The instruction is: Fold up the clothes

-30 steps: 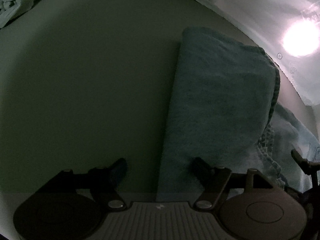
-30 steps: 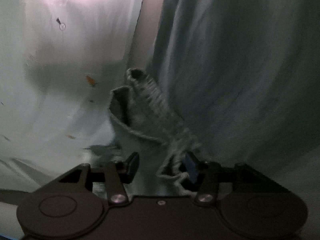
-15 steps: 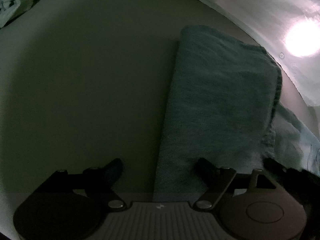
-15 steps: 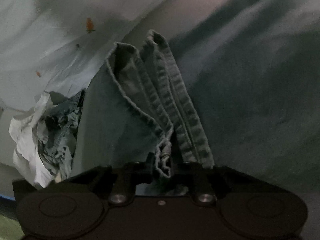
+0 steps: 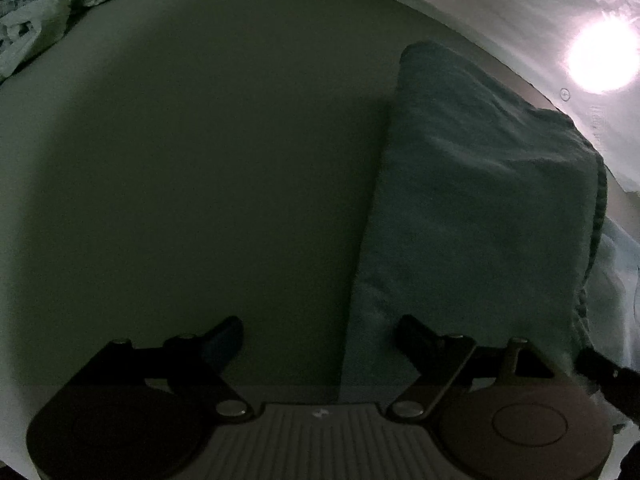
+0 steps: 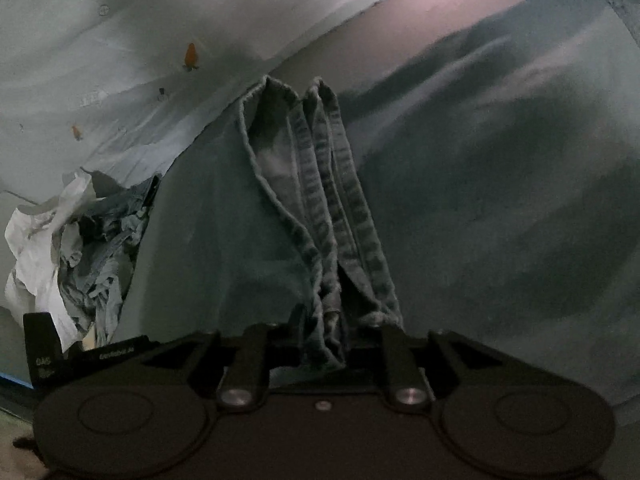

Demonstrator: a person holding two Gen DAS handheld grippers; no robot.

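A pair of blue jeans (image 5: 476, 208) lies folded into a long strip on the dim table (image 5: 200, 160), on the right of the left wrist view. My left gripper (image 5: 320, 334) is open at the strip's near end, its right finger (image 5: 416, 330) over the denim, holding nothing. My right gripper (image 6: 334, 330) is shut on the bunched hem of the jeans (image 6: 324, 216). The seamed hem edges rise away from its jaws, and the rest of the denim (image 6: 500, 200) spreads to the right.
A heap of crumpled light clothes (image 6: 76, 252) lies to the left of the right gripper. More crumpled clothes (image 5: 48, 12) sit at the far left of the table. A bright lamp reflection (image 5: 602, 62) glares on the pale sheet at the far right.
My right gripper closed on the jeans hem and drew it up and back, bringing the clothes heap into view. My left gripper stayed open and shifted only slightly.
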